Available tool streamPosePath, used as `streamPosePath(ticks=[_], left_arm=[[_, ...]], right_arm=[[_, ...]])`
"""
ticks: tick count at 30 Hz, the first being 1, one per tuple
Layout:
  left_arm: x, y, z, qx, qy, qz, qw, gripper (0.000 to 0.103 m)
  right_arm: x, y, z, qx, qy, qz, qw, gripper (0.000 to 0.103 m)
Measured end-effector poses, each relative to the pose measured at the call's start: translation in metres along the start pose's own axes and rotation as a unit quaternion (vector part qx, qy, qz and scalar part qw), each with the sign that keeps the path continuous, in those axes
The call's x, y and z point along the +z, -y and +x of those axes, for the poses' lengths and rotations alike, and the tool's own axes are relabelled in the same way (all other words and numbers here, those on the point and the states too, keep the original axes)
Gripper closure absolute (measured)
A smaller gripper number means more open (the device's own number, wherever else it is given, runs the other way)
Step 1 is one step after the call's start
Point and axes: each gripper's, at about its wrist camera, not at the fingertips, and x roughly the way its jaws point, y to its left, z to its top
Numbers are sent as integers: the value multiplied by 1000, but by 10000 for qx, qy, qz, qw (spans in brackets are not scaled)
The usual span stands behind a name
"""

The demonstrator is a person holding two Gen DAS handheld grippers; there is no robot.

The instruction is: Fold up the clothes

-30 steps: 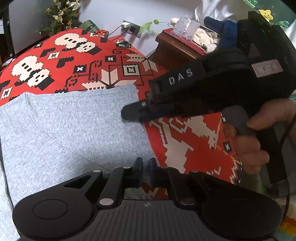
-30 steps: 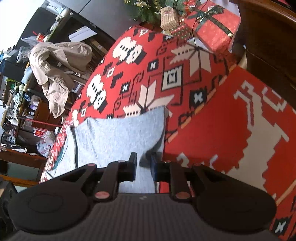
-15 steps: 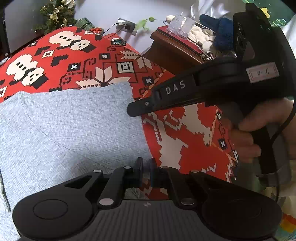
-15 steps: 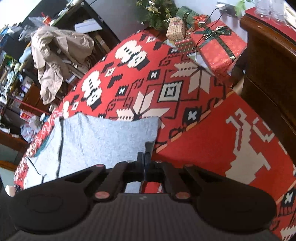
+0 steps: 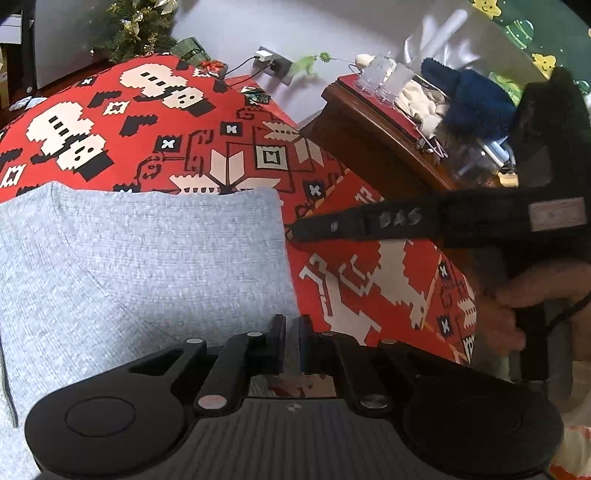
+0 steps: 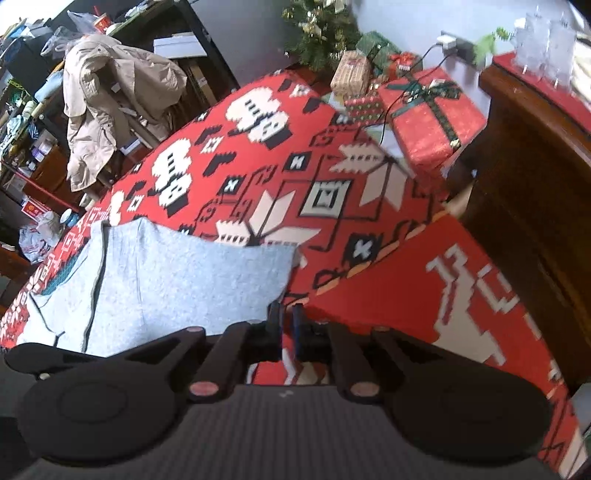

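A grey knit garment lies flat on a red patterned blanket. My left gripper sits at the garment's near right edge, its jaws nearly together with grey cloth pinched between them. My right gripper reaches in from the right, held by a hand, and its tip meets the garment's right edge further back. In the right wrist view the garment dips down to the right gripper. Its jaws are opening slightly and stand a narrow slit apart, with the cloth's edge caught at the left finger.
A dark wooden cabinet stands right of the blanket, close to the bed's edge. Wrapped gift boxes and a small Christmas tree sit beyond the far end. A beige coat hangs on shelves at the far left.
My right gripper's jaws have come together from a wider gap and it has rolled, its tip settling on the garment's right edge. The left gripper has kept its pinch and place.
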Motion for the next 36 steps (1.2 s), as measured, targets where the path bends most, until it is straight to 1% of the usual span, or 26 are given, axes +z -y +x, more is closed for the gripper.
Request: streamPosePath(ticks=[2,3,6,7,10,11,13,15,17,20,22,23,24,25,27,29,33,34,35,36], left_arm=[[0,0,2,-28,-25,-9,10000,97],[-1,1,3,-38,-49,-2,10000,97],[-5,3,4,-50,-89,40,9999,97],[-6,3,3,-61,-95,34,9999,97],[-8,3,0,-72,-107,25,9999,97],[-8,3,-2,-69,-101,28,9999,97],[-7,2,-6,-41,-44,22,10000,97],[-5,-1,-10,-2,35,-30,10000,97],[-1,-7,-10,5,90,-197,9998,97],[4,-10,-2,3,102,-278,9996,97],[6,-9,5,6,50,-262,9996,97],[6,-8,8,-15,36,-267,9996,97],[5,-7,8,-22,51,-262,9996,97],[5,-6,9,-29,68,-255,9996,97],[3,-5,9,-69,88,-296,9995,97],[2,-5,9,-94,93,-330,9994,97],[2,-2,10,-131,40,-244,9996,97],[1,-1,10,-139,34,-252,9996,97],[1,-1,10,-147,29,-263,9995,97],[1,-1,9,-154,24,-274,9995,97]], right_arm=[[2,0,-6,285,108,31,9995,96],[2,-3,-4,486,18,13,9988,94],[1,-10,2,1076,-252,-45,9939,93],[-1,-13,6,1122,-360,-110,9930,93],[-9,-11,15,1011,-585,-157,9930,93],[-11,-7,16,941,-623,-125,9935,103],[-15,3,14,999,-587,-8,9933,103],[-17,8,9,944,-550,31,9940,103],[-19,14,6,911,-551,111,9943,103],[-22,22,4,975,-577,286,9931,103],[-20,22,4,953,-584,290,9933,103],[-19,21,3,931,-577,292,9935,102],[-18,21,2,911,-566,296,9938,98],[-16,20,0,912,-491,326,9941,97],[-9,18,-4,1051,-302,383,9933,97],[-1,16,-1,1140,-255,424,9922,95],[7,13,17,1140,-272,427,9922,95],[7,14,22,1112,-284,456,9923,96],[7,17,23,1094,-267,499,9924,103],[7,19,24,1076,-249,542,9924,103]])
